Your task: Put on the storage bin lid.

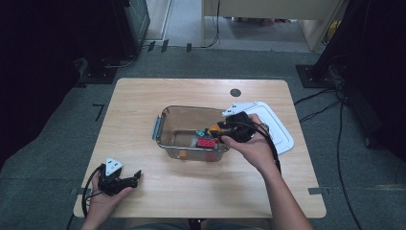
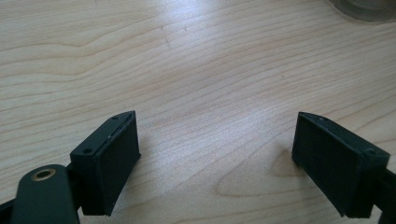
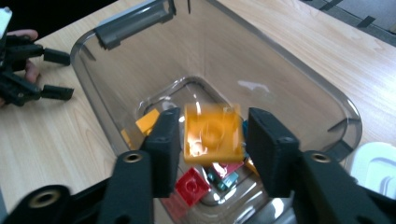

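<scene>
A clear plastic container (image 1: 163, 125) stands mid-table with several toy bricks in it, among them a red brick (image 1: 206, 142) and a teal one (image 1: 200, 133). My right gripper (image 1: 218, 133) hangs over its right end. In the right gripper view a blurred orange brick (image 3: 212, 133) sits between the jaws of this gripper (image 3: 212, 126), with a thin gap on each side, above the red brick (image 3: 191, 184). My left gripper (image 1: 136, 176) rests open on the table at the front left, its fingers (image 2: 109, 168) wide apart over bare wood.
The container's white lid (image 1: 277, 129) lies flat just right of it, under my right hand. A dark round hole (image 1: 235, 92) marks the table's far side. Grey latch handles (image 3: 133, 21) stick out from the container's ends.
</scene>
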A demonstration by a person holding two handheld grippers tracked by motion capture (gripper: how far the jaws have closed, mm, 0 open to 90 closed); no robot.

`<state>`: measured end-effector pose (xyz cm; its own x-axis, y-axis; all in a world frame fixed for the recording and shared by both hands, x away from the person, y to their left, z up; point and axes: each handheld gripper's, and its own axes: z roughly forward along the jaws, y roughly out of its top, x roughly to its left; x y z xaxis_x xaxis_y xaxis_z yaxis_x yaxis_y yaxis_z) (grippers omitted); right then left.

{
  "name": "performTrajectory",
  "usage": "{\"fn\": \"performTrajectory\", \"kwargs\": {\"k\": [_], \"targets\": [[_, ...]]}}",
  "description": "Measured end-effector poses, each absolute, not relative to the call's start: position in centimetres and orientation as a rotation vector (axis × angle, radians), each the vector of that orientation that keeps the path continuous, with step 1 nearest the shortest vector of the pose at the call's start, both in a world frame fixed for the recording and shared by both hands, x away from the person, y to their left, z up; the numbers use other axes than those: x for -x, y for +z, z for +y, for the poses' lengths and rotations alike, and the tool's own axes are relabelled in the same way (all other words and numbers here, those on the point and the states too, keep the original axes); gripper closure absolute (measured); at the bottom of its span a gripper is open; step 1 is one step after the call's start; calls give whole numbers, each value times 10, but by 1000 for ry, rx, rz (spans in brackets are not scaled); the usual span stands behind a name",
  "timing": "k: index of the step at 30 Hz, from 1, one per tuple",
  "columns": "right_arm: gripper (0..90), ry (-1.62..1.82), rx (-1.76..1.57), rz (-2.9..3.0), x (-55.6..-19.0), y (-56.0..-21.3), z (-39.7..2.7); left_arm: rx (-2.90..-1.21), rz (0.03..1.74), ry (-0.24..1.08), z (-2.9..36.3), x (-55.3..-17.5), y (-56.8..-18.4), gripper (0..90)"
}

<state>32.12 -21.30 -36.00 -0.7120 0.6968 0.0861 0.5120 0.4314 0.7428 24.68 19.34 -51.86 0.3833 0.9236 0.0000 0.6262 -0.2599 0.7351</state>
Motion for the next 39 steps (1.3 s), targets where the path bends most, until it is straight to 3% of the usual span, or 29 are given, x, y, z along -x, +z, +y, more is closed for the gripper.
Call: {"fn": "performTrajectory", "kwargs": {"k": [3, 22, 39], "targets": [[475, 1149, -1049, 2433, -321, -359, -214, -1989, 1328, 582, 193, -247, -519, 147], [404, 1157, -1242, 2209, -330, -372, -287, -1991, 1328, 582, 193, -247, -519, 147], [473, 842, -1507, 2056, -391, -451, -350, -1990, 1328, 580, 193, -247, -519, 147]]}}
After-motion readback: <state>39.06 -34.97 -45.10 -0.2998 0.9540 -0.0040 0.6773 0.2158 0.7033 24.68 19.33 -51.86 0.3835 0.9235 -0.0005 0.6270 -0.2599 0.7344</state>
